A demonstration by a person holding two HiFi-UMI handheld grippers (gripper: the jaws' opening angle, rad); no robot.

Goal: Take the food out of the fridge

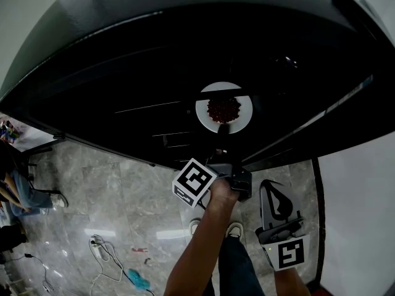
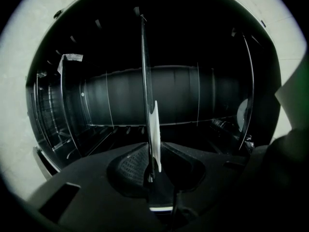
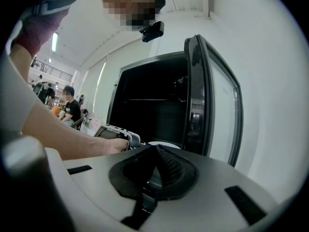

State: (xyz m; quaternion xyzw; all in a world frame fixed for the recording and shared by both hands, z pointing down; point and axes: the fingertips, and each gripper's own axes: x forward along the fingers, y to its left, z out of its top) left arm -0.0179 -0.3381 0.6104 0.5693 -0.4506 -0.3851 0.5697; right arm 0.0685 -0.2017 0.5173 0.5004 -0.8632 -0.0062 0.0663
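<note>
Pinching the plate rim inside the fridge

My left gripper (image 1: 222, 130) has its jaws clamped on the near edge of the white plate (image 1: 245, 106), food (image 1: 223, 110) heaped on it in the fridge (image 1: 123, 73). It's a one-edge hold, so any sag could tilt the plate and spill. My right gripper (image 1: 271, 193) waits near right, jaws together, empty.

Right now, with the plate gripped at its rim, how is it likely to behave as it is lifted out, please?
The plate looks rigid, probably ceramic, so it should not flex but could chip. The left gripper pinches only one edge, so it may pivot under its load. The heaped food looks loose and might slide if tilted.
</note>
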